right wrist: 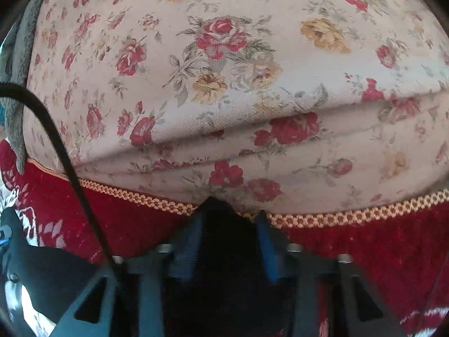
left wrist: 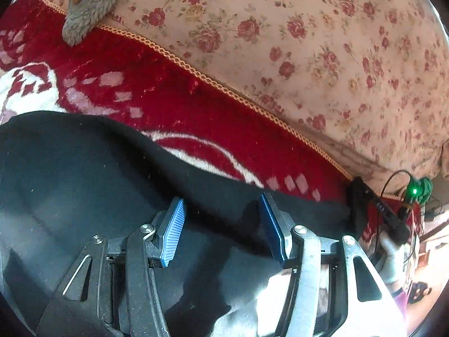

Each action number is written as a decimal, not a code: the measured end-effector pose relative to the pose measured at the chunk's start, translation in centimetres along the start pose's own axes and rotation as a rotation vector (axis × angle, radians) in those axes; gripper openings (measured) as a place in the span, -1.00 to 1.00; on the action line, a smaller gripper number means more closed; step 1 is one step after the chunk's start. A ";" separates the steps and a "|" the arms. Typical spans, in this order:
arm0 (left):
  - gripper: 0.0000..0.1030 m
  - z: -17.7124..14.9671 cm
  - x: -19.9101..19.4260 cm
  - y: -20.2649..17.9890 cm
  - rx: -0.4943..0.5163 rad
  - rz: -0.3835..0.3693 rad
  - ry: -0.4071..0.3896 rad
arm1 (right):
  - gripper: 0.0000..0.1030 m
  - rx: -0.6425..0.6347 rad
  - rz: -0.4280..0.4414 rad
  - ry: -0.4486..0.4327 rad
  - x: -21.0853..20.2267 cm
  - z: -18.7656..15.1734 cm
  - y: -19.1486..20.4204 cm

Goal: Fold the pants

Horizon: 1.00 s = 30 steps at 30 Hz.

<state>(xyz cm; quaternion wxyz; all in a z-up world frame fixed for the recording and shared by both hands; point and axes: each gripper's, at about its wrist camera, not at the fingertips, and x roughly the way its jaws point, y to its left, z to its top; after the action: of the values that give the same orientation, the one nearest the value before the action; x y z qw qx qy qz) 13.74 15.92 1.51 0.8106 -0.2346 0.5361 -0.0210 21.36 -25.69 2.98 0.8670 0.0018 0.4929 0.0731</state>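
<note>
Left hand-held gripper [left wrist: 221, 224] gapes over black pants [left wrist: 84, 168]; right hand-held gripper [right wrist: 228, 233] pinches pants; no legible writing.

Black pants [left wrist: 84, 174] cut off by the left and bottom edges of the left wrist view, lower part hidden behind the left claw [left wrist: 221, 227]. In the right wrist view, right claw [right wrist: 230, 236] dark and blurred, with a bunch of black cloth between the fingers [right wrist: 265, 241]; grip or mere contact impossible to tell. Grey plush thing [left wrist: 87, 2] clipped by the top edge, and the green-lit device [left wrist: 418, 191] at the far right too small to identify.
</note>
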 end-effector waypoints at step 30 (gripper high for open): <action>-0.91 -10.4 -12.3 -2.8 0.180 -0.017 -0.268 | -0.98 0.253 0.210 -0.328 -19.9 -13.1 -5.8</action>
<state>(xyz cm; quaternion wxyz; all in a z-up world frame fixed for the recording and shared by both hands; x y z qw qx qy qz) 0.01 13.23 9.90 0.8925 -0.1663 0.4170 -0.0441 0.84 -34.86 12.80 0.9161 0.1734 0.3475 0.0994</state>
